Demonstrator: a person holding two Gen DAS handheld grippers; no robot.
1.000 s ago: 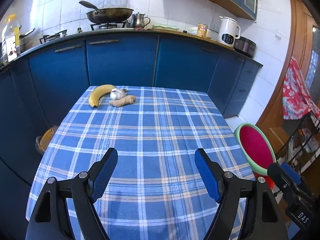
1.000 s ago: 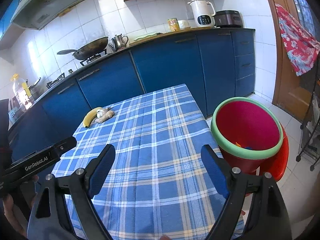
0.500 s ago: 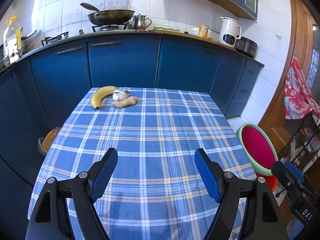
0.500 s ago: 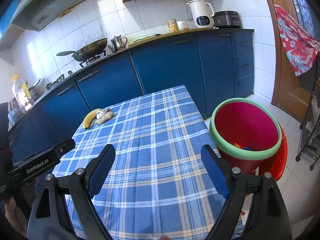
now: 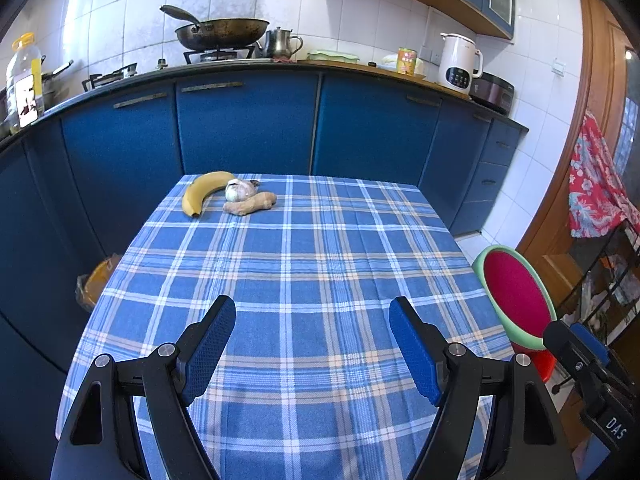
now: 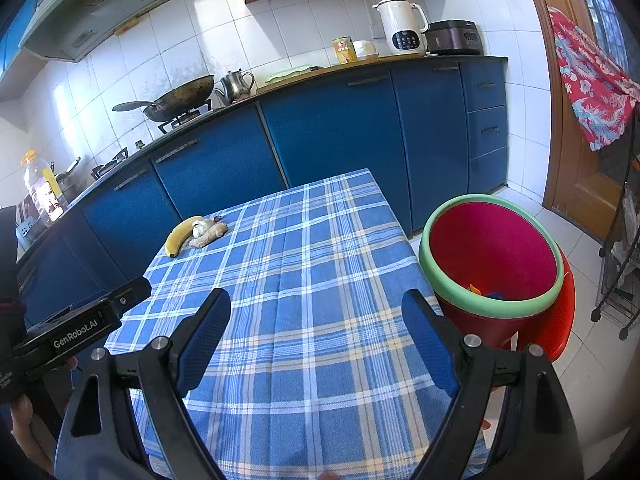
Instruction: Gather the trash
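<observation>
Both left tongs (image 5: 312, 344) and right tongs (image 6: 316, 344) spread wide, pinching nothing, over the near table (image 5: 320, 248). Banana (image 5: 202, 192), garlic (image 5: 239, 191), ginger (image 5: 250, 205) far off at eleven o'clock; red bin (image 6: 492, 256) at two o'clock.

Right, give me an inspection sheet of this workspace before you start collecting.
Surface: table under a blue checked cloth, bare near both claws.
Job's things: banana, garlic and ginger bunched at the far left corner; red bin with a green rim beside the table, a few scraps at its bottom.
Clutter: nothing seen.
Grippers: left claw open, holding nothing; right claw open, holding nothing.
Cables: nothing seen.
Surroundings: blue cabinets, wok, kettle, wooden door.
</observation>
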